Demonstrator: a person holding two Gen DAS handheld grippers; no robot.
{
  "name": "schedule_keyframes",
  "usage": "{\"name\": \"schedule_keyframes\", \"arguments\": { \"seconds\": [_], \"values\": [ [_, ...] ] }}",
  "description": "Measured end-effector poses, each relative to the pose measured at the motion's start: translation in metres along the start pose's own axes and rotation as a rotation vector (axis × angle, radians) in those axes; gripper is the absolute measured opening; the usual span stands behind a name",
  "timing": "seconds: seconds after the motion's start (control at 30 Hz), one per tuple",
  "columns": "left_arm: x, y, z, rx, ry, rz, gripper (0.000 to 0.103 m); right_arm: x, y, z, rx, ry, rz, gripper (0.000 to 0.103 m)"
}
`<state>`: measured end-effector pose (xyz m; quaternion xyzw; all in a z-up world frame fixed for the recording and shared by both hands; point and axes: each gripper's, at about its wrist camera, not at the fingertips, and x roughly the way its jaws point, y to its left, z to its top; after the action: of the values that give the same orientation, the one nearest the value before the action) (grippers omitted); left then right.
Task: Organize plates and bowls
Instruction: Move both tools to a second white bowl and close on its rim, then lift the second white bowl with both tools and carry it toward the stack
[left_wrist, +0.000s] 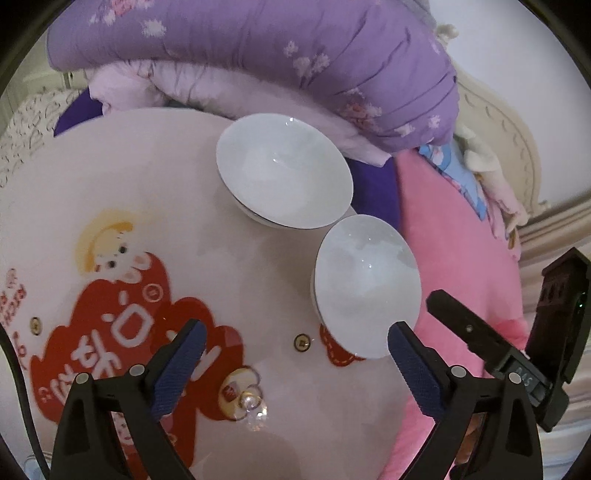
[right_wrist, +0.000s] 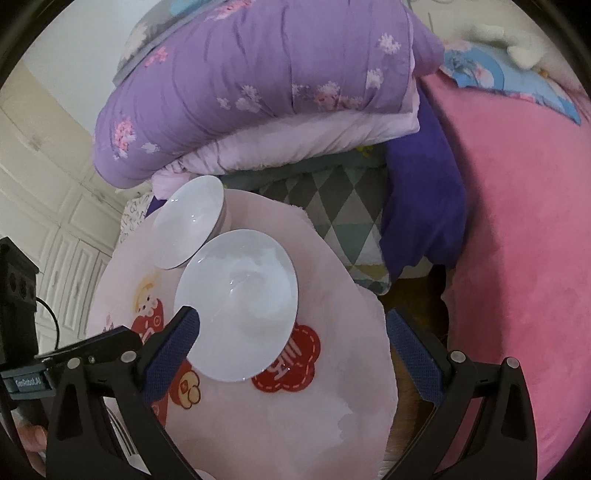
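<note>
Two white bowls sit upright on my round pink bench (left_wrist: 122, 177), rims touching or nearly so. The far bowl (left_wrist: 283, 170) stands by the purple quilt (left_wrist: 258, 48); the near bowl (left_wrist: 367, 286) sits at the bench's edge beside the pink blanket (left_wrist: 454, 258). My left gripper (left_wrist: 297, 341) has its jaws wide, holding nothing, its right fingertip just at the near bowl's rim. My right gripper (right_wrist: 291, 328) also has its jaws wide, the near bowl's front edge lying between them, with no clear contact.
</note>
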<state>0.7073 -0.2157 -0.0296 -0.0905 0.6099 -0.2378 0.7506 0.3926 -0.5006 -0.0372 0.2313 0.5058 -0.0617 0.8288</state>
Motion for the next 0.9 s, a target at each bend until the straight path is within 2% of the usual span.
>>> {"name": "schedule_keyframes", "arguments": {
  "seconds": [0.17, 0.27, 0.37, 0.53, 0.67, 0.77, 0.83, 0.9],
  "values": [
    [0.027, 0.004, 0.013, -0.029, 0.018, -0.004, 0.096, 0.013, -0.004, 0.004, 0.012, 0.036, 0.012, 0.091],
    [0.042, 0.004, 0.019, -0.036, 0.033, -0.003, 0.093, 0.023, -0.006, 0.007, 0.017, 0.063, 0.025, 0.08],
    [0.059, 0.001, 0.026, -0.044, 0.053, -0.013, 0.082, 0.032, -0.008, 0.009, 0.026, 0.09, 0.042, 0.068],
    [0.084, -0.002, 0.037, -0.051, 0.09, -0.035, 0.056, 0.044, -0.009, 0.013, 0.043, 0.11, 0.071, 0.054],
    [0.099, -0.003, 0.044, -0.059, 0.095, -0.046, 0.042, 0.048, -0.009, 0.013, 0.042, 0.12, 0.081, 0.043],
    [0.108, -0.006, 0.046, -0.065, 0.093, -0.054, 0.027, 0.049, -0.006, 0.013, 0.027, 0.12, 0.072, 0.031],
    [0.113, -0.009, 0.047, -0.057, 0.093, -0.054, 0.008, 0.05, -0.004, 0.012, 0.02, 0.12, 0.069, 0.02],
    [0.117, -0.012, 0.048, -0.057, 0.089, -0.045, 0.007, 0.051, -0.003, 0.011, 0.014, 0.121, 0.061, 0.012]
  ]
}}
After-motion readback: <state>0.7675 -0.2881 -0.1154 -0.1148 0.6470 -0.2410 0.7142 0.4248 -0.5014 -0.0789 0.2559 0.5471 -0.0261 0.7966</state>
